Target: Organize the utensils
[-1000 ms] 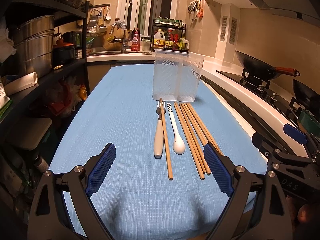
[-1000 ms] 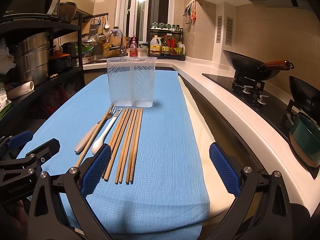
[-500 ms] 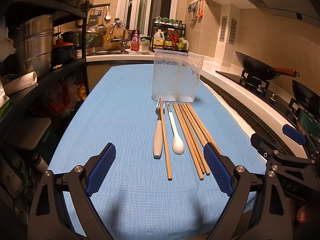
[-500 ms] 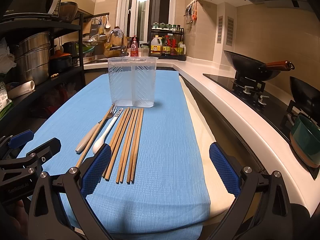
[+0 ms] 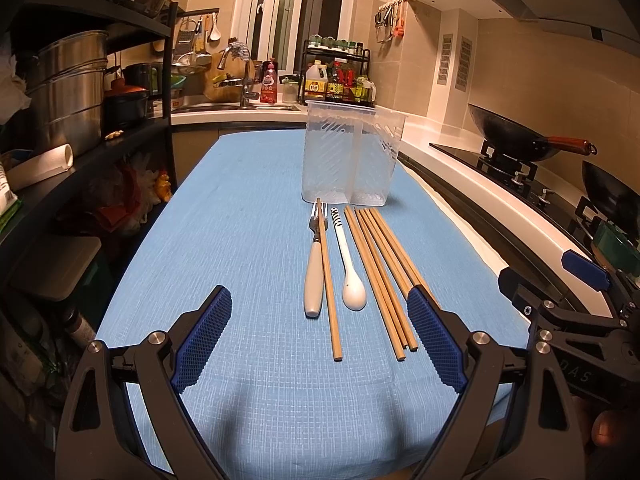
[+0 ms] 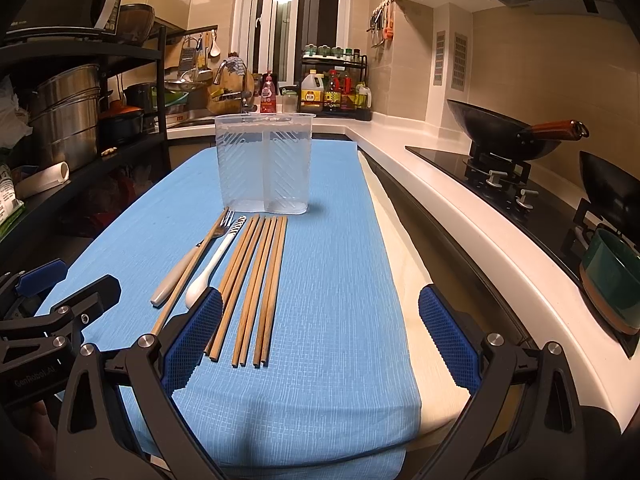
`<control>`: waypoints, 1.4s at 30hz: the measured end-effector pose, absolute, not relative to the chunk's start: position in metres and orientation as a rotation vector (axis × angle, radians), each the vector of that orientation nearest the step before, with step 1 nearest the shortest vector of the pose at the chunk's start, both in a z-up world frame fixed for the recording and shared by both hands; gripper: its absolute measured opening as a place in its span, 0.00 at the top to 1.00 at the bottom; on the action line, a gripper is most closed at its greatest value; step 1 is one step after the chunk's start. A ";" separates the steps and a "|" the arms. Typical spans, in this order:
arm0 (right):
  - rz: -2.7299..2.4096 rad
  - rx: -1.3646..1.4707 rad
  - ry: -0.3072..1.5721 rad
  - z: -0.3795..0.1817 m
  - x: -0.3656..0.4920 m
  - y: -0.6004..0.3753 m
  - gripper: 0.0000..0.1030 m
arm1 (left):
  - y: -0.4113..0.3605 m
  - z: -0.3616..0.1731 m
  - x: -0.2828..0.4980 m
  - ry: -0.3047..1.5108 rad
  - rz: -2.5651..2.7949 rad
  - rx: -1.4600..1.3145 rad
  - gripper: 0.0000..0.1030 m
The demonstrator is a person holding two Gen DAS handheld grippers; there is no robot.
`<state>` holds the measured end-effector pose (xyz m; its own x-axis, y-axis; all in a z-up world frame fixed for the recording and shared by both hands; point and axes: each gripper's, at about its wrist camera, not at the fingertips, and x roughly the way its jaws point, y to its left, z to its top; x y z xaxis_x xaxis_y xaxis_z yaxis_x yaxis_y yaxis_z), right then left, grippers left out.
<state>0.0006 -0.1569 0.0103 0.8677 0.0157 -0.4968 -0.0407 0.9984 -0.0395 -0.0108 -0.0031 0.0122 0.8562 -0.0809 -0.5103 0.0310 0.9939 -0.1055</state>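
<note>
A blue cloth [image 5: 240,240] carries the clear two-compartment holder [image 5: 352,156], empty, with chopsticks [image 6: 260,280], fork [image 5: 314,276] and spoon [image 5: 352,272] lying just before it. Left gripper [image 5: 316,336] and right gripper [image 6: 320,332] hover wide open, holding nothing. Sorting seems unstarted; next likely needs a low, narrow pinch on one utensil.

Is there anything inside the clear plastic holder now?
The holder looks empty: both of its compartments show nothing through the clear walls. The fork, spoon and chopsticks lie on the cloth before it.
</note>
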 end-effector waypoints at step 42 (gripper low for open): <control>0.132 0.058 0.806 -0.053 0.059 -0.138 0.74 | 0.029 -0.042 0.053 0.679 -0.096 -0.284 0.77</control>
